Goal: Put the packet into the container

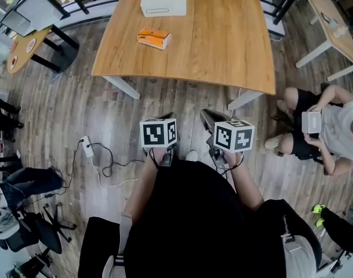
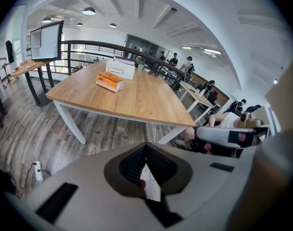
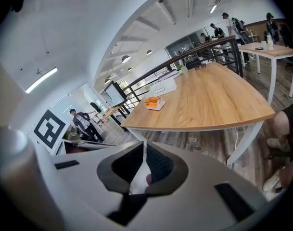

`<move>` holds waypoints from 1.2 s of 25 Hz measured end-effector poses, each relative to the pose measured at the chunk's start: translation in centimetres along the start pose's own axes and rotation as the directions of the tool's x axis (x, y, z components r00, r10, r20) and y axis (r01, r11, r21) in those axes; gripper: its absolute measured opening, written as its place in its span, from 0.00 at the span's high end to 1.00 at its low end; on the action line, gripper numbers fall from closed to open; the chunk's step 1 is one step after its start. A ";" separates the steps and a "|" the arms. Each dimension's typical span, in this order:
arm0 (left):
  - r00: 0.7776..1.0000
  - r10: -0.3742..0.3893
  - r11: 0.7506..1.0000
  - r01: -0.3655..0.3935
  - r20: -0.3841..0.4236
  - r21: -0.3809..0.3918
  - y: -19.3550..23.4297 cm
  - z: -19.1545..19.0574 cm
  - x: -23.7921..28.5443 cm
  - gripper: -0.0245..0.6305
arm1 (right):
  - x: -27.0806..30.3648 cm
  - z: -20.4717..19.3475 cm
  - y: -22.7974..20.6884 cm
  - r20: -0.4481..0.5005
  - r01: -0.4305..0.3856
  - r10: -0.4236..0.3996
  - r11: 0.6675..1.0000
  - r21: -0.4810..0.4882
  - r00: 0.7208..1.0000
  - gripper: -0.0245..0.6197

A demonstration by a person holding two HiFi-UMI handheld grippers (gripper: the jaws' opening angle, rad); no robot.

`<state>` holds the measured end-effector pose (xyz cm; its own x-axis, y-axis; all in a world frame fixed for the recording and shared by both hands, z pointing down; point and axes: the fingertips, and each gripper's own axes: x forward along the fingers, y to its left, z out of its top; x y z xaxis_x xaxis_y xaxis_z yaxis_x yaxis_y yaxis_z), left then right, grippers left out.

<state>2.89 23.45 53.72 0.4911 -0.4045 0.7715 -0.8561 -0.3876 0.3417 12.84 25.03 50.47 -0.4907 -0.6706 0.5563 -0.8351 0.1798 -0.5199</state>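
Note:
An orange packet (image 1: 153, 38) lies on the wooden table (image 1: 222, 51), and a white box-shaped container (image 1: 163, 4) stands beyond it toward the far edge. Both grippers are held low over the floor, well short of the table's near edge. My left gripper (image 1: 166, 118) is shut with nothing in it, and so is my right gripper (image 1: 207, 120). In the left gripper view the jaws (image 2: 145, 146) meet at the tip, with the packet (image 2: 109, 81) and container (image 2: 120, 69) far ahead. The right gripper (image 3: 144, 144) looks at the packet (image 3: 154, 102) and container (image 3: 162, 87) from the table's right.
A person (image 1: 324, 126) sits on the floor at the right, near the table's leg. A power strip (image 1: 87, 147) with a trailing cable lies on the floor to the left. Office chairs (image 1: 31, 225) stand at lower left. Another table (image 1: 333, 16) is at upper right.

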 end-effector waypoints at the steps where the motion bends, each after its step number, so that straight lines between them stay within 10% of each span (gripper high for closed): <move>1: 1.000 0.003 1.000 -0.003 0.000 -0.001 0.0 0.1 0.0 0.95 | 0.0 0.0 0.0 0.000 -0.005 0.005 1.000 0.000 1.000 0.94; 30: 1.000 -0.017 0.998 0.017 0.000 -0.059 8.8 11.0 5.0 0.95 | 11.6 8.0 1.2 -0.066 -0.010 0.009 1.000 -0.027 0.998 0.94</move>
<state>-0.42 8.85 54.70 0.5053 -0.3976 0.7659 -0.8558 -0.3445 0.3858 8.10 11.70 51.07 -0.5132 -0.6200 0.5935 -0.8364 0.2062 -0.5079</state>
